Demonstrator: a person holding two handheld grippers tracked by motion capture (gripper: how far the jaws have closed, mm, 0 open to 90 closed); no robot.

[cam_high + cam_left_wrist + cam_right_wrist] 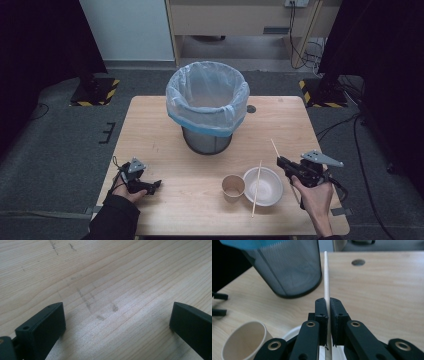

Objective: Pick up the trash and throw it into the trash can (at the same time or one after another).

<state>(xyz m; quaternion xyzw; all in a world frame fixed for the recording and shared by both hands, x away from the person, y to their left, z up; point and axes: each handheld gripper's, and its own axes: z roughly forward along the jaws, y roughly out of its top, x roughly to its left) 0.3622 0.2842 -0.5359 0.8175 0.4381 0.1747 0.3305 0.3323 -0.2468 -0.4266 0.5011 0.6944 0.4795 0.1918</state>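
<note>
Here, my right gripper (328,308) had its jaws pinched tight on a chopstick (326,277). In the right gripper view the stick ran straight up from between the jaws, its tip pointing at the gap just beside the bin (287,267). From the high view the same gripper (282,162) sat at the right side of the table (165,150), to the right of the bowl (270,192), and the chopstick (274,146) angled up and away from its jaws, toward the far side of the table. The gripper looked to be above the tabletop rather than resting on it, though I could not tell how high.

A second chopstick (256,187) lay across the bowl, one end resting on the rim and pointing toward the bin (207,107), the other end on the table nearer to me. The cup (233,186) stood just left of the bowl, touching it or nearly so; I could not tell which. The bin, lined with a pale bag, stood beyond the bowl, near the table's middle.

My left gripper (152,186) rested low at the table's left side, well apart from the bowl. In the left gripper view its jaws stood wide apart, with bare wood (107,277) between them and nothing held.
</note>
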